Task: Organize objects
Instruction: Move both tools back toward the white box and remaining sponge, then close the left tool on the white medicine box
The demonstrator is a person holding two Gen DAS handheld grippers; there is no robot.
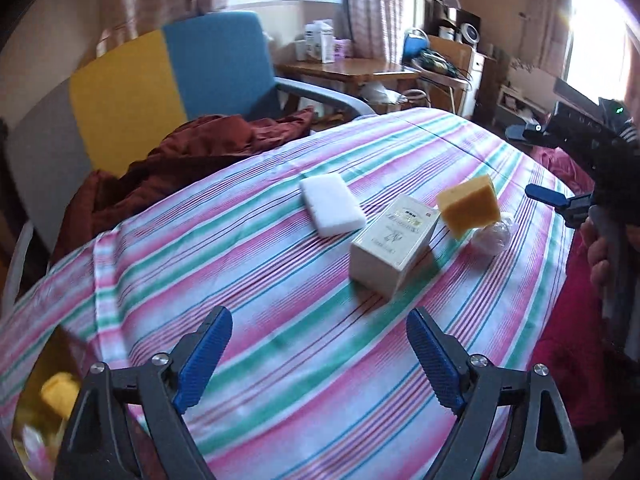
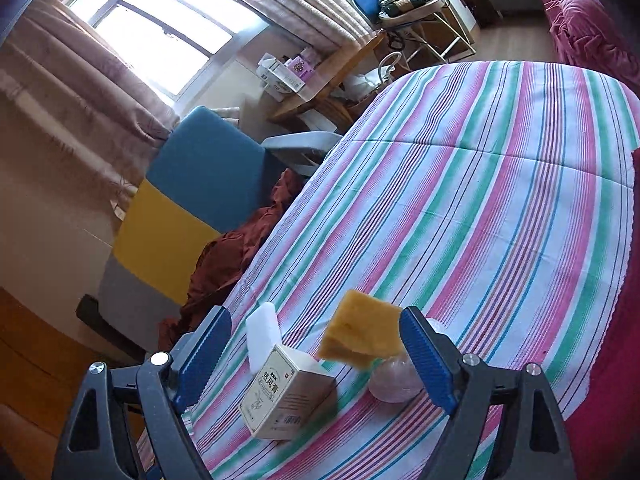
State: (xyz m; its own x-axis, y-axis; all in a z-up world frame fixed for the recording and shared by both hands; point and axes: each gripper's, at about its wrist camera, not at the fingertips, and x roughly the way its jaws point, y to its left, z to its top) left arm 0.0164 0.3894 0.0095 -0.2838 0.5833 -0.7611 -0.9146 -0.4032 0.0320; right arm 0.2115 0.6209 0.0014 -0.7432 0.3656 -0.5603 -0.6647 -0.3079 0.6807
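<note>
On the striped cloth lie a white sponge block [image 1: 332,209], a cream carton box [image 1: 394,245], a yellow sponge [image 1: 469,205] and a clear plastic ball [image 1: 491,236]. The yellow sponge is tilted on one corner between the box and the ball; I cannot tell whether it rests on them or is in the air. My left gripper [image 1: 320,360] is open and empty, short of the box. My right gripper [image 2: 316,360] is open; between its fingers show the box [image 2: 286,396], the white sponge [image 2: 262,338], the yellow sponge [image 2: 362,334] and the ball [image 2: 394,380]. The right gripper [image 1: 552,204] also shows at the right of the left wrist view.
The striped cloth [image 1: 280,360] covers a rounded table. A blue, yellow and grey chair [image 1: 160,92] with dark red fabric [image 1: 192,152] stands at the far side. A wooden desk with boxes [image 1: 344,68] is behind. Red bedding [image 2: 592,48] lies to the right.
</note>
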